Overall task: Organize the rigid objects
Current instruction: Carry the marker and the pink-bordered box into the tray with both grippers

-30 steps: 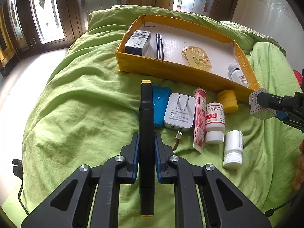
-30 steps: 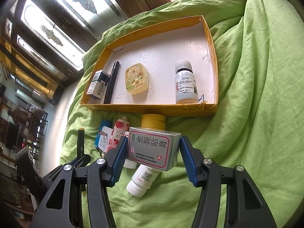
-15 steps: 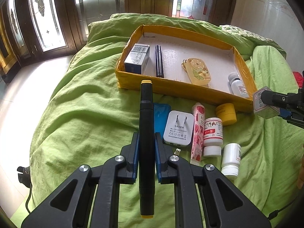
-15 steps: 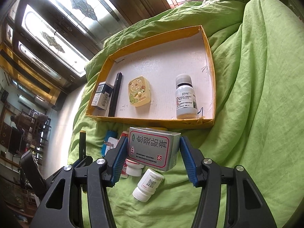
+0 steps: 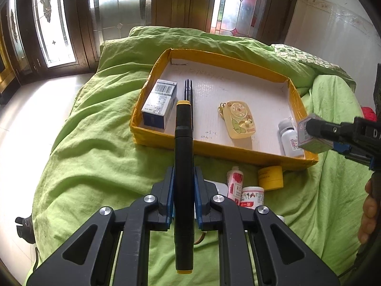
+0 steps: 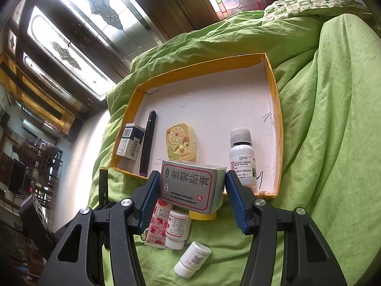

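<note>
The left gripper [image 5: 182, 188] is squeezed tight on a long black pen with yellow ends [image 5: 183, 157]. The pen sticks out ahead of the blue pads, and its far tip hangs over the near left part of the yellow tray [image 5: 238, 153].

The right gripper [image 6: 190, 197] is about part way open, and its blue pads press on both sides of a silver box with red writing [image 6: 190, 186]. The box is held up in the air, just above the near edge of the tray.

The tray sits on a green blanket [image 5: 95, 162]. Inside it, at the left, a blue and white box [image 5: 160, 103] lies next to a dark pen [image 5: 188, 89]. A yellow cartoon keychain [image 5: 239, 120] lies in the middle. A white bottle [image 6: 241, 157] lies at the near right corner. The far half of the tray floor is bare and white, and there is a gap between the keychain and the bottle.

On the blanket near the tray are a pink rose tube [image 6: 158, 224], a small bottle with a red label [image 6: 177, 227], a yellow jar [image 5: 271, 177] and a white bottle on its side [image 6: 193, 259].
</note>
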The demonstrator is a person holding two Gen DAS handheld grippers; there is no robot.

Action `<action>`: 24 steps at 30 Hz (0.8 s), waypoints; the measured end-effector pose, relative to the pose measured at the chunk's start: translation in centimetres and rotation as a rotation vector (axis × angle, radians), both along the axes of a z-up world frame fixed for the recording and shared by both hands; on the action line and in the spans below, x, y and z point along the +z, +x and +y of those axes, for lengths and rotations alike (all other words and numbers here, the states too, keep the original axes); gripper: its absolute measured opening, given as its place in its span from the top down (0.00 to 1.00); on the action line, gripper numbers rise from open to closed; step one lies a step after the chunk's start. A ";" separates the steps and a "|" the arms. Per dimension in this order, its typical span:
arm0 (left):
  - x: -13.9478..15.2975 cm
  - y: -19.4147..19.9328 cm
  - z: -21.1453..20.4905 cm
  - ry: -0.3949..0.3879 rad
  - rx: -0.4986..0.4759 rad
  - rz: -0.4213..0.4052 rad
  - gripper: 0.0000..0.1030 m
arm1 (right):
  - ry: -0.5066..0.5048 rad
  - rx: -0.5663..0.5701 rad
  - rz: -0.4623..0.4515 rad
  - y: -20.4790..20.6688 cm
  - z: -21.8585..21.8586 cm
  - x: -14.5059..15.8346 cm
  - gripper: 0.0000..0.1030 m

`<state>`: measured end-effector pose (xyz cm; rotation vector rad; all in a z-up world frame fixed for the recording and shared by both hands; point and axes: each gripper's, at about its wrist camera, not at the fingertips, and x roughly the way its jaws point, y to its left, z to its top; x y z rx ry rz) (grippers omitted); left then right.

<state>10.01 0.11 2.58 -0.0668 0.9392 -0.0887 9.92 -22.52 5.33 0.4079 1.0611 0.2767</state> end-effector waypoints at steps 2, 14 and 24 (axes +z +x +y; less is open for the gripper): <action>0.4 0.9 -0.1 -0.017 -0.001 -0.005 0.88 | 0.000 0.002 0.007 0.3 0.0 -0.4 0.51; 1.2 5.6 -2.3 -0.035 -0.054 -0.019 0.88 | -0.034 0.005 0.035 1.4 0.1 -1.7 0.51; 0.0 9.3 -2.3 -0.097 -0.070 0.031 0.88 | -0.040 -0.005 0.047 2.5 -0.1 -2.4 0.51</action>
